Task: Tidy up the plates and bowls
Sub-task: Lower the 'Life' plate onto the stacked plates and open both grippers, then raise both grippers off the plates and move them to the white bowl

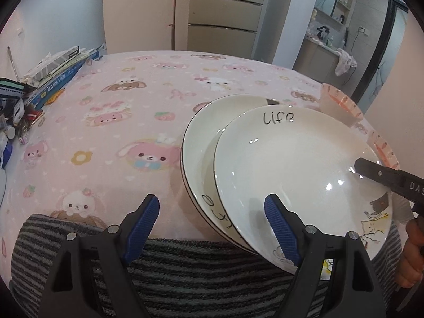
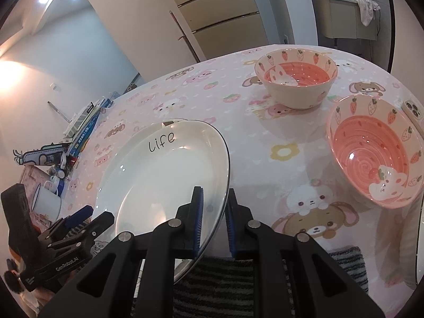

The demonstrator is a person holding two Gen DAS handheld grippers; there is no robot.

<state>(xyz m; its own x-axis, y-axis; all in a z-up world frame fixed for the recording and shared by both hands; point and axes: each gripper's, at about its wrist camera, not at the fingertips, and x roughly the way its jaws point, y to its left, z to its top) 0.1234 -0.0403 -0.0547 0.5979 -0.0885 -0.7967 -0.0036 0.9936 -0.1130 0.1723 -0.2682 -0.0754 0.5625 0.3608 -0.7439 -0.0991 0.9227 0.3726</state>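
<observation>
Right gripper clenched on rim of top plate (marked "life"), one blue pad above rim, one below. Top plate tilted, overlapping second plate beneath, offset toward right. Left gripper spread wide, grasping nothing, just beside plates' near edge over striped towel. Two strawberry bowls upright on pink tablecloth, apart from plates, nothing inside.

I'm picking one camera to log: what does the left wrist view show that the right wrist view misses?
Only left wrist: a second plate under the top plate, and open left tongs gripping nothing. Only right wrist: both strawberry bowls whole, a phone, and right tongs pinching the top plate's rim. Both: that plate, pink tablecloth, books.
</observation>
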